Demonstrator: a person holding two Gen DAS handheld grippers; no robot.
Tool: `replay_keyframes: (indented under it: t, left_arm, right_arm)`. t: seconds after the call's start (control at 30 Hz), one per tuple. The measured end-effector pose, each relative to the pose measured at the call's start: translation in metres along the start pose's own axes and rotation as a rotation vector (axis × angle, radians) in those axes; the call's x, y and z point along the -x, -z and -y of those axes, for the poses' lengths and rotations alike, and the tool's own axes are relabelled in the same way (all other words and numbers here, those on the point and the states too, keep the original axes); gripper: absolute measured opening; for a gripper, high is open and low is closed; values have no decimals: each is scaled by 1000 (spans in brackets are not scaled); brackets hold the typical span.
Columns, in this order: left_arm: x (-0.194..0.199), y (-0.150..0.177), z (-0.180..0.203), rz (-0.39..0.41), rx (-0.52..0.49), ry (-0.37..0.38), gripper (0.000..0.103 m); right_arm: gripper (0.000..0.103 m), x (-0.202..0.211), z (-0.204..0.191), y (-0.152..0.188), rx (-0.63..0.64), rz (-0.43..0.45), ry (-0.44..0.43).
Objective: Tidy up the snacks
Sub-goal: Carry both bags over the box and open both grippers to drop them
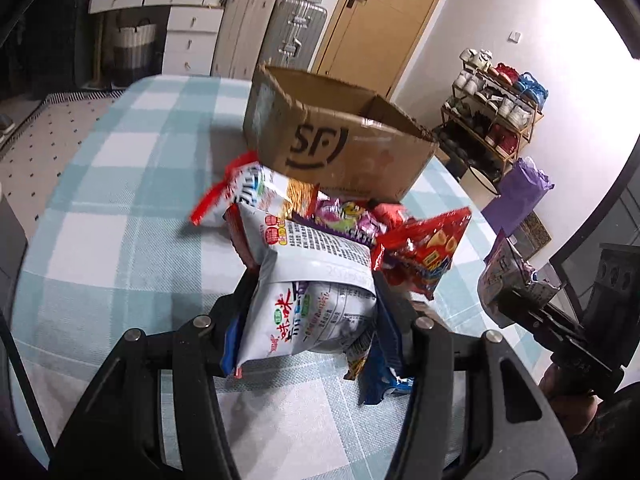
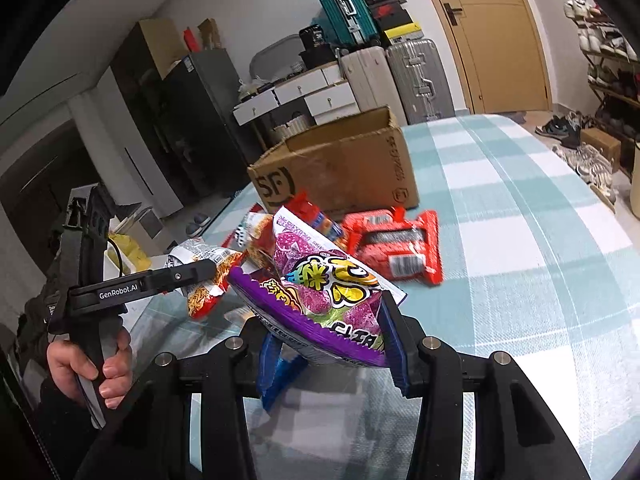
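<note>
**Both grippers loaded, box straight ahead**

Left gripper (image 1: pixel 316 316) is pinching a white noodle bag (image 1: pixel 310 300), right gripper (image 2: pixel 332 344) is clamped on a purple candy bag (image 2: pixel 328 284). The cardboard box (image 1: pixel 340 140) sits open just beyond the snack pile (image 1: pixel 360 224), and I'd say the left one is nearer to it

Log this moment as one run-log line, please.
left gripper: shut on white noodle-snack bag | right gripper: shut on purple candy bag | open brown cardboard box: on checked tablecloth
</note>
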State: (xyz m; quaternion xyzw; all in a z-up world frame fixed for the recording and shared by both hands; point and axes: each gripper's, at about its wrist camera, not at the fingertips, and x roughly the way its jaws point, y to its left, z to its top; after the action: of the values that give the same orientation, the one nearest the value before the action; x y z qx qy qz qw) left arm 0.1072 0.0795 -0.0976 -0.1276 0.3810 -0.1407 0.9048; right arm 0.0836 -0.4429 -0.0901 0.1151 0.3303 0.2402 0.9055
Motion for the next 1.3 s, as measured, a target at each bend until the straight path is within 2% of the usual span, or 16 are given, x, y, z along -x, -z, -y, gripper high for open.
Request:
replay_keyframes:
  t: [0.3,0.43,0.8,1.0,1.3]
  left_arm:
    - [35,-22,12,57,-34,7,51]
    - [44,-38,20,82,-57,-15,52]
    - [54,-94,43,115,-109,-18,52]
    - [44,-134,58,110,-135,-20,52]
    - [4,-194,70,77,-157,-28,52]
  right_arm:
    - [45,7,-21,-20,51,21,-32]
    - [45,9,-25,-36,64,32,-47]
    - [45,7,-33,-97,129,57,-67]
    - [45,-2,-35,-132,148,57,-80]
    - [45,-28,-35,-177,170,43,-86]
